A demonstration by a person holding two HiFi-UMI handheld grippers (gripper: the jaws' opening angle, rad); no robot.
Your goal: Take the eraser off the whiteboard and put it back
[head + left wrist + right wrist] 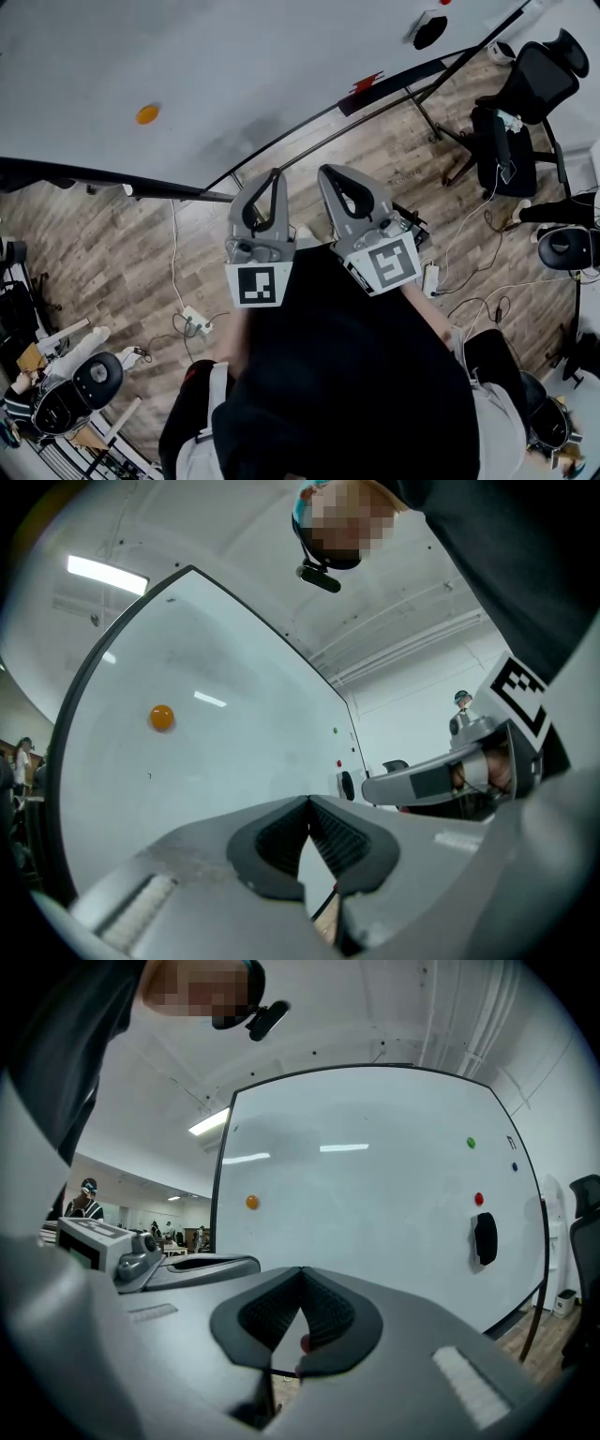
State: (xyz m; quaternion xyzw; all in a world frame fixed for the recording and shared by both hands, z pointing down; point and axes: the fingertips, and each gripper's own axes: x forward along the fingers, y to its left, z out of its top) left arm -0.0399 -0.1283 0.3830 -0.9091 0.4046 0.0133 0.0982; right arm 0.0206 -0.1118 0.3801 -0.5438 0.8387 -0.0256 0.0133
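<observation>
Left tool (275, 174), right tool (330, 171) side by side, both clenched, empty, facing whiteboard (234, 66). Eraser (485, 1238) stuck on board, well apart, rightward.

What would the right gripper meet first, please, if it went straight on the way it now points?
The right gripper would likely meet the bare face of the large white whiteboard, left of the black oval eraser; depth is unclear.
</observation>
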